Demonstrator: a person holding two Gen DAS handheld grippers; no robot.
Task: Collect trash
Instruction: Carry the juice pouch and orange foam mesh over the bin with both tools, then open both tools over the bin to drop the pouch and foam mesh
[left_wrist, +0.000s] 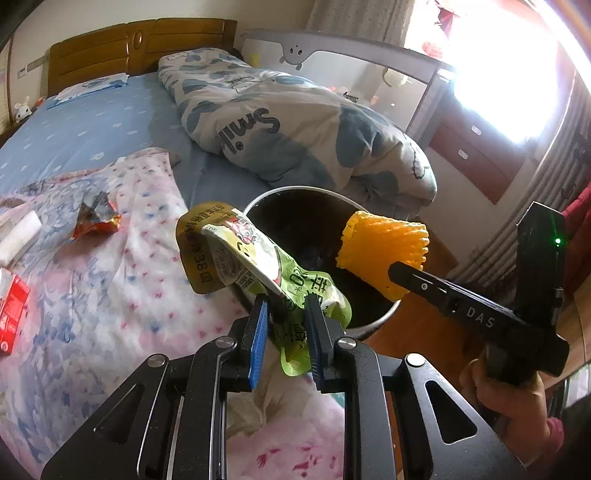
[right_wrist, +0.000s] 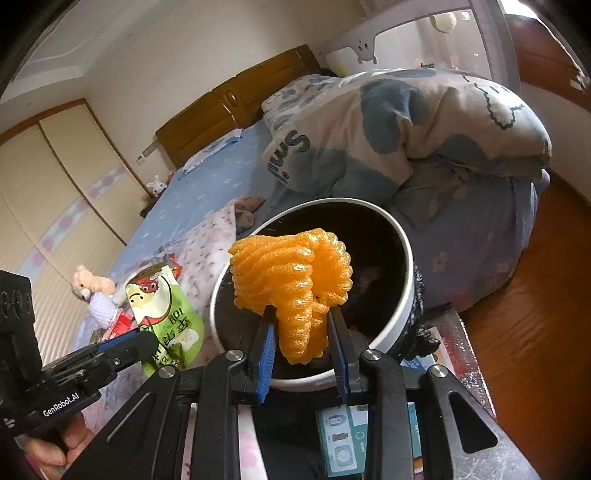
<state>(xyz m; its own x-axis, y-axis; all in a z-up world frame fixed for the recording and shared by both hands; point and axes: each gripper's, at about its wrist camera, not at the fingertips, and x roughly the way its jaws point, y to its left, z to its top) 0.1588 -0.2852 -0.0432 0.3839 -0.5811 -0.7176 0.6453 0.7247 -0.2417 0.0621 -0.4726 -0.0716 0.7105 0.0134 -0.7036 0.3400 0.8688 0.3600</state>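
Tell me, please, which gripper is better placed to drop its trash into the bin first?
Right. Its orange foam net hangs over the bin opening; the left gripper holds its green wrapper over the near rim.

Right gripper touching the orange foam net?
Touching. Right wrist view: the right gripper has both pads pressed against the orange foam net, held over the trash bin.

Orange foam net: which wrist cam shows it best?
Right wrist: the orange foam net fills the centre, mesh ribs clear, pinched by the right gripper over the trash bin. Left wrist shows it smaller, side-on.
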